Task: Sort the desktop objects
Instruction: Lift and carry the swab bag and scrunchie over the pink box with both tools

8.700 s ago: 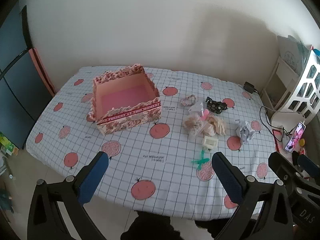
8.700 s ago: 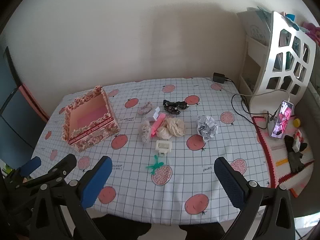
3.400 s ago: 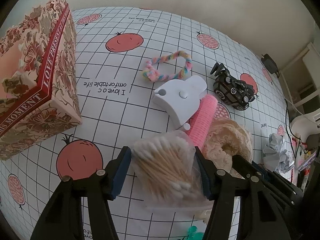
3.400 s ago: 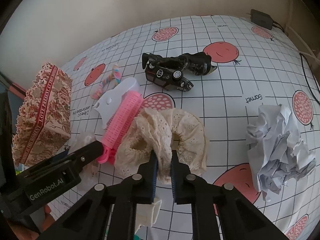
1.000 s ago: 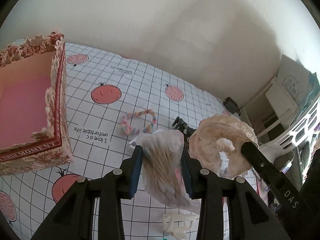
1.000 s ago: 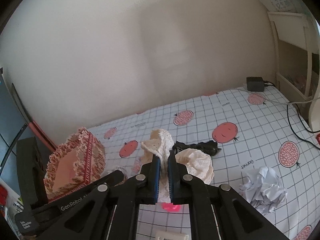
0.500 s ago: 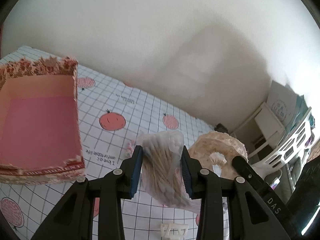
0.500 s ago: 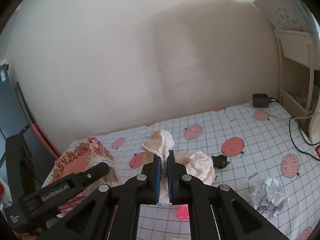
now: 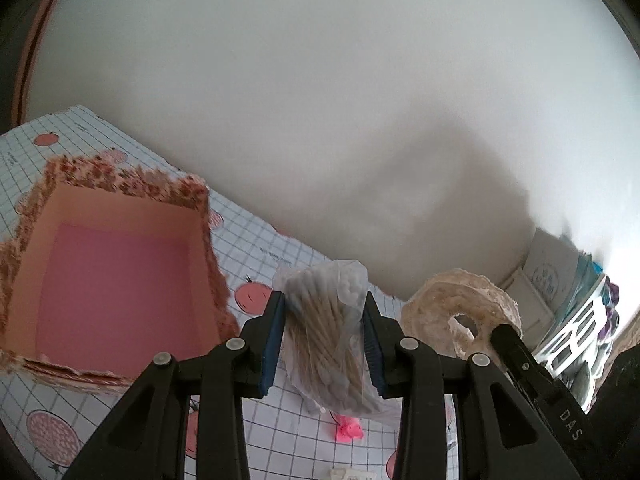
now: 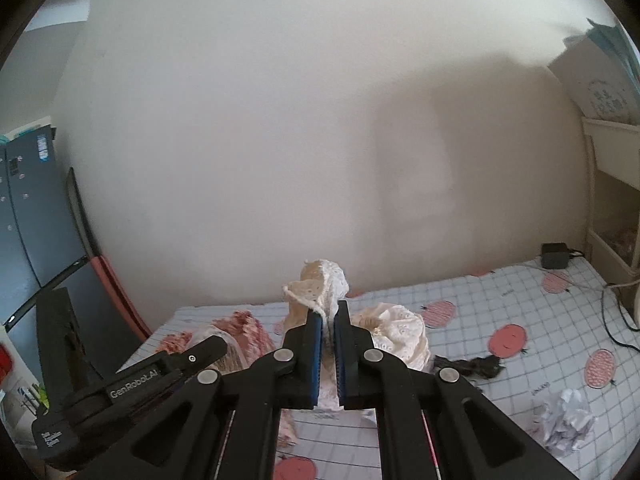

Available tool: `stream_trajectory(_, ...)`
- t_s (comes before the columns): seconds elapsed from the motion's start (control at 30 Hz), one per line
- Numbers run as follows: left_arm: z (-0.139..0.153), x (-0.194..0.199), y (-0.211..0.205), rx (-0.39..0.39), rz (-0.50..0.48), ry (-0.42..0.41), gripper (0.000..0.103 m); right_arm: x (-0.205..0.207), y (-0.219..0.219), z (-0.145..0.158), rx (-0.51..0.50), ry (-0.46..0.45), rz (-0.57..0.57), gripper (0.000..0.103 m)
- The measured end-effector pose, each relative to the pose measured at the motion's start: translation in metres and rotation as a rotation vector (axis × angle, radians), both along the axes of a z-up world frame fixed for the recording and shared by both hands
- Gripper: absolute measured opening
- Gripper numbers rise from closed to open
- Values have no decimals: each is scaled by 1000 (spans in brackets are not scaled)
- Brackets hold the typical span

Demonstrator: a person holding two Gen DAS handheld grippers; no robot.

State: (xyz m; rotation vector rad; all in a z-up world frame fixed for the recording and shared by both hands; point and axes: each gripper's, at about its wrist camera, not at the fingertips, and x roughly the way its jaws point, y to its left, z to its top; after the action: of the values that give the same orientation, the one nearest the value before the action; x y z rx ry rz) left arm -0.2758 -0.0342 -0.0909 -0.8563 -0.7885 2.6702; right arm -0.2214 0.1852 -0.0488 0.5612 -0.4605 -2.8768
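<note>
On the worktop (image 9: 256,248) the open box (image 9: 112,280) sat at the left. Right of it hung the bag of cotton swabs (image 9: 326,332), the lace scrunchie (image 9: 460,312) beside it. Crumpled paper (image 10: 564,420) lay far right.

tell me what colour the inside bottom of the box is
Pink, with lighter peach inner walls; the box shows best in the left wrist view.

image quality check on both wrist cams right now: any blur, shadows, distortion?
Left wrist: heavy fisheye bending, dark vignette corners, motion smear on the shelf; soft shadow on the wall; swab bag sharp. Right wrist: same barrel warp, hazy low contrast, a soft shadow patch on the wall; scrunchie crisp.
</note>
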Motion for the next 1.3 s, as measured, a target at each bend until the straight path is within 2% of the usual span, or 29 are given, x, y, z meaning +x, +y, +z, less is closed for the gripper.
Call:
stream_trajectory(0.2, 3, 6, -28, 26, 71, 11, 38, -5, -26, 1, -51, 1, 59, 6)
stream_trajectory(0.53, 2, 25, -85, 47, 258, -5, 38, -12, -71, -4, -72, -2, 131, 6)
stream_trajectory(0.87, -6, 28, -114, 61, 340, -7, 38, -24, -101, -13, -66, -12, 182, 6)
stream_trajectory(1.03, -15, 26, -129, 85, 374, -32, 38, -28, -116, -21, -56, -33, 209, 6)
stream_trajectory(1.3, -22, 27, -142, 79, 423, -69, 38, -32, -132, -35, -56, -59, 234, 6)
